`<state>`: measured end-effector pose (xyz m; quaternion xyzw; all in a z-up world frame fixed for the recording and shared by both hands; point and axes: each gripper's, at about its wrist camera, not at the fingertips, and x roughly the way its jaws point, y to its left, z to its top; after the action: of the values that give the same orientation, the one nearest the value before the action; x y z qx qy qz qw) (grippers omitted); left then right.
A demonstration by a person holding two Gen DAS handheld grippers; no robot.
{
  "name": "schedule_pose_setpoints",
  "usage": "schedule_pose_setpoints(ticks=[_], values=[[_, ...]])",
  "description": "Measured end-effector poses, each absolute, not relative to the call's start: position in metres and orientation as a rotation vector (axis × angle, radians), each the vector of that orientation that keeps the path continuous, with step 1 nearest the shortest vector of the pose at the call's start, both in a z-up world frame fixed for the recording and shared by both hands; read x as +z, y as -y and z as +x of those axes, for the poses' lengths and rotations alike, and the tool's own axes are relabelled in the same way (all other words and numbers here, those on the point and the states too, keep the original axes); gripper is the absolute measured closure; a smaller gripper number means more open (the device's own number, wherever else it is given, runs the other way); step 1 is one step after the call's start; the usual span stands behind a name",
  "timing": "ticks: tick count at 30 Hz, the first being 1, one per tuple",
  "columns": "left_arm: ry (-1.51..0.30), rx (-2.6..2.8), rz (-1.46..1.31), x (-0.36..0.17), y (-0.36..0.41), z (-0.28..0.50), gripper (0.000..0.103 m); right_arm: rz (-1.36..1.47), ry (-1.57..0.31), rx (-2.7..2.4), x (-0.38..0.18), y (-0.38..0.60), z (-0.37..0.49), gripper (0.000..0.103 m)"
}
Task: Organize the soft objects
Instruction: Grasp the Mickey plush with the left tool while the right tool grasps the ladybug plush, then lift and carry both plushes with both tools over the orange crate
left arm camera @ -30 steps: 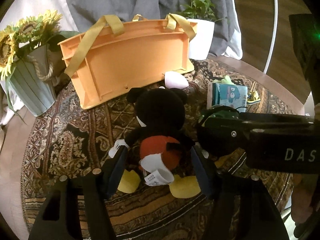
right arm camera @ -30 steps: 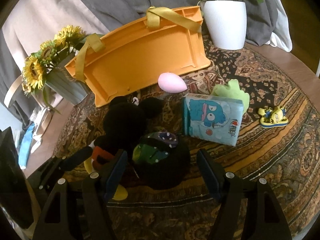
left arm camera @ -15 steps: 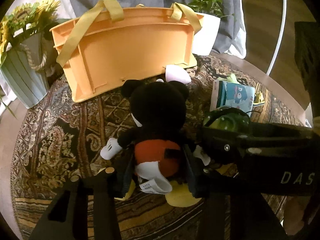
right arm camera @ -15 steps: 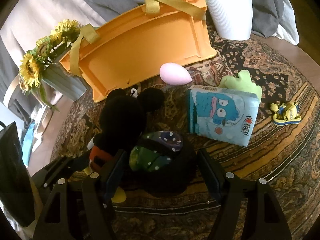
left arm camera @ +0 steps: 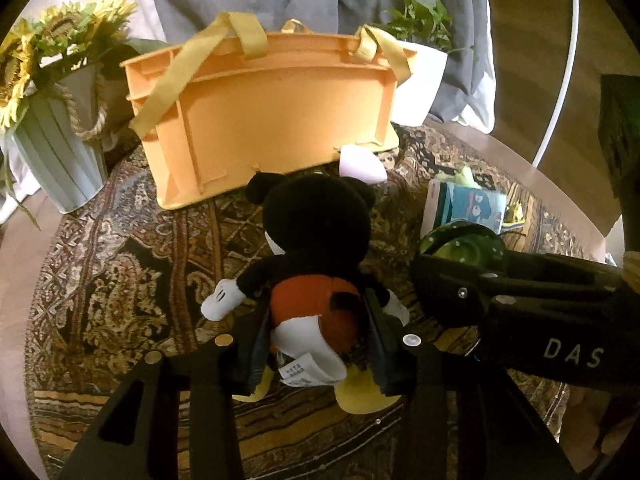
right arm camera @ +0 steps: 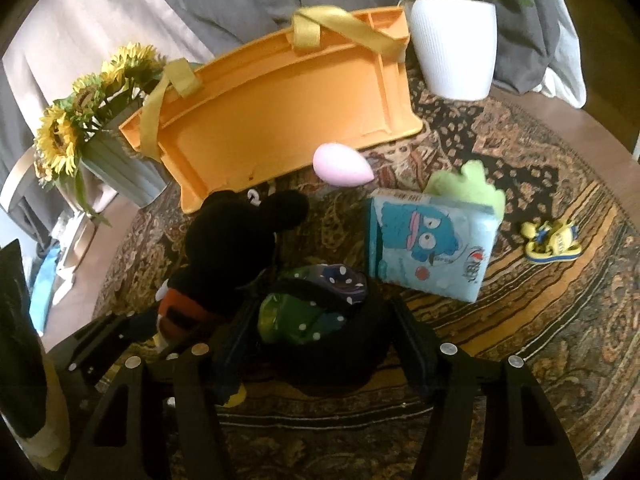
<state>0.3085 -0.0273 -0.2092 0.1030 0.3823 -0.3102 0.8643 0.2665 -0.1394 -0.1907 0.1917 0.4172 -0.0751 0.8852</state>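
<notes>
The mouse plush [left arm camera: 316,264] sat on the patterned rug [left arm camera: 120,280], back to the left cam, just in front of the orange bin [left arm camera: 272,112] w/ yellow straps. Left gripper [left arm camera: 316,344] had just been closing & its pads pressed the plush at the red shorts, low on the body: gripped. Beside it, touching, lay a dark dotted plush [right arm camera: 320,312], green inside. Right gripper [right arm camera: 320,344] had also just been closing w/ that plush between the jaws; pads looked at its sides, but firm contact I couldn't tell.

To do it well, imo: lift the mouse straight up first so the head doesn't flop & drag the neighbor. Grip is low, so expect it to tip fwd. Clear the bin's near wall before releasing. Right should finish squeezing before lifting; soft stuff slips.

Farther out: pink egg [right arm camera: 340,166], blue cloth book [right arm camera: 432,248], green plush [right arm camera: 472,184], sm. yellow toy [right arm camera: 554,240].
</notes>
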Motion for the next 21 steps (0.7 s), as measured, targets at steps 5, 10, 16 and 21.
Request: schedule_pose_setpoints(ticks=[5, 10, 16, 21], values=[[-0.778, -0.644, 0.193, -0.196, 0.019, 0.306, 0.062, 0.400, -0.844, -0.170, -0.178, 0.139, 0.262, 0.039], [-0.743, -0.642, 0.182, -0.177, 0.012, 0.303, 0.062, 0.380, -0.805, -0.185, -0.157, 0.134, 0.258, 0.039], [-0.699, -0.632, 0.151, -0.151, 0.001, 0.301, 0.062, 0.346, -0.759, -0.203, -0.133, 0.129, 0.253, 0.039], [-0.650, -0.619, 0.139, -0.128, -0.004, 0.297, 0.062, 0.320, -0.720, -0.211, -0.113, 0.128, 0.248, 0.039]])
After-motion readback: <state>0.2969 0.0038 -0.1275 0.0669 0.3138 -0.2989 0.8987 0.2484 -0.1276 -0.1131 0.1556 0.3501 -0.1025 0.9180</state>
